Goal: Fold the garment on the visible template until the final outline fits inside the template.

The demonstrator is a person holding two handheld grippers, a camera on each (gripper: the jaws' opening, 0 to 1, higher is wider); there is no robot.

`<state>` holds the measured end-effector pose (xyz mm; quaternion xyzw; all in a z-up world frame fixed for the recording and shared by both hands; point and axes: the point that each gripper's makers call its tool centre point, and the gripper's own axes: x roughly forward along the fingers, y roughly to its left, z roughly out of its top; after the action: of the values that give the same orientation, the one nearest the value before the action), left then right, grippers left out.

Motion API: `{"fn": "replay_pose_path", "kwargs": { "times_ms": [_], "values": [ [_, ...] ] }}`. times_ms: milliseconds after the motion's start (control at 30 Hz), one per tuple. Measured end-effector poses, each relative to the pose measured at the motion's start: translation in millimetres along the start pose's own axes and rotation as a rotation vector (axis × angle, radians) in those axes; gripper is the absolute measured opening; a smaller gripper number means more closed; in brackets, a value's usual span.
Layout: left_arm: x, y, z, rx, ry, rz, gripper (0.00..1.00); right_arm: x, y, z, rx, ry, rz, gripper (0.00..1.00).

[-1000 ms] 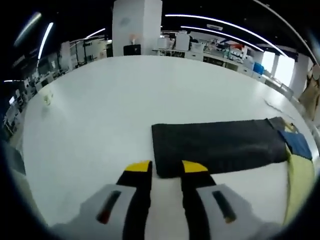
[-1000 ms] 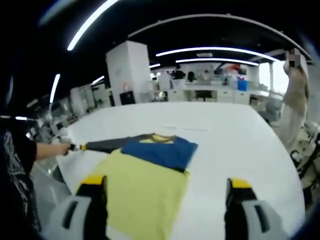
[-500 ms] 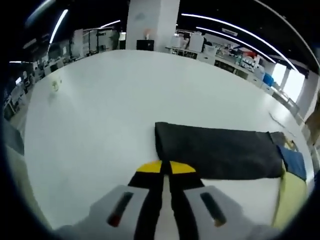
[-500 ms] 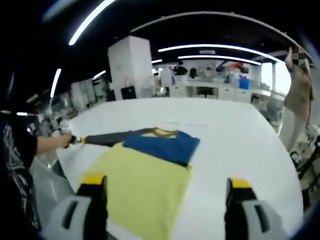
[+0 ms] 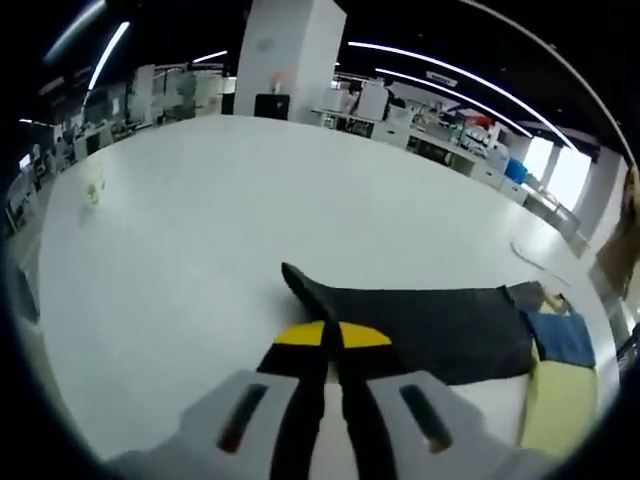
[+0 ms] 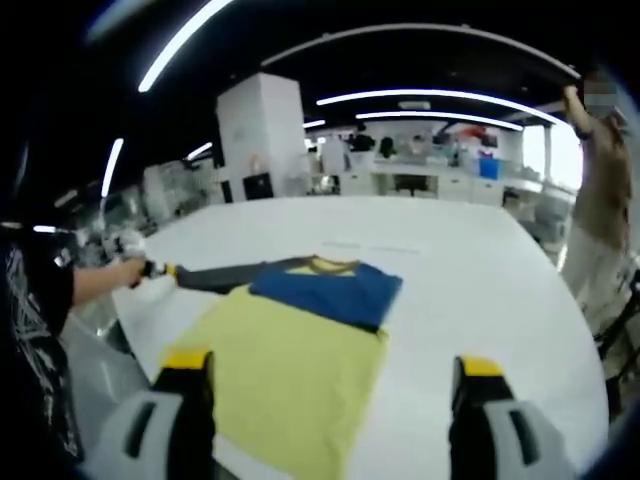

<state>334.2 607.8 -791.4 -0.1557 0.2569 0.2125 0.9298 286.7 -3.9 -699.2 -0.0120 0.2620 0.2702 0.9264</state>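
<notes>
1. Left gripper (image 5: 331, 335) has its yellow-tipped jaws pressed together on the cuff end of the dark grey sleeve (image 5: 420, 318) of the soft colour-block garment (image 6: 290, 345); the cloth's corner peaks up just past the tips, so I judge it pinched and lifted.
2. Right gripper (image 6: 335, 375) hangs with its jaws spread wide and nothing between them, above the near edge of the garment's yellow body panel (image 6: 285, 370).
3. Cloth like this I expect to be light, limp and easy to drag, so a hem or cuff edge is the sensible hold; a pinch mid-panel would bunch it.
4. In the right gripper view the garment lies flat on the large white round table (image 6: 470, 290), with a blue panel (image 6: 328, 290) beyond the yellow one and the sleeve stretched out to the left gripper.
5. I cannot make out any template outline under the garment; it may be hidden.
</notes>
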Motion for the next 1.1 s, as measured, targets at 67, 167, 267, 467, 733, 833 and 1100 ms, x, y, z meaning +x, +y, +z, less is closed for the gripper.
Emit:
{"fn": "replay_pose_path", "kwargs": {
  "times_ms": [67,167,267,467,733,833,1100],
  "values": [
    [0.3,-6.8,4.5,0.011,-0.011,-0.018,0.00,-0.3,1.0,0.1,-0.004,0.001,0.003,0.99],
    [-1.0,-18.0,11.7,0.029,-0.031,-0.046,0.00,-1.1,0.7,0.0,-0.015,0.004,0.006,0.99],
    [0.0,-28.8,16.9,0.049,-0.040,-0.074,0.00,-2.4,0.9,-0.4,-0.027,0.011,0.009,0.99],
    [-7.4,-70.5,27.6,0.060,-0.060,-0.143,0.00,-3.9,1.3,-3.3,-0.035,0.020,0.014,0.99],
    [-4.6,-104.3,36.7,0.073,-0.075,-0.213,0.00,-4.0,2.0,-8.3,-0.037,0.033,0.022,0.99],
    [-7.0,-125.4,40.7,0.077,-0.086,-0.249,0.00,-4.4,3.0,-7.9,-0.034,0.029,0.020,0.99],
    [-12.7,-182.5,45.9,0.142,-0.095,-0.356,0.00,-4.5,7.1,-10.2,-0.033,0.026,0.033,0.99]
  ]
}}
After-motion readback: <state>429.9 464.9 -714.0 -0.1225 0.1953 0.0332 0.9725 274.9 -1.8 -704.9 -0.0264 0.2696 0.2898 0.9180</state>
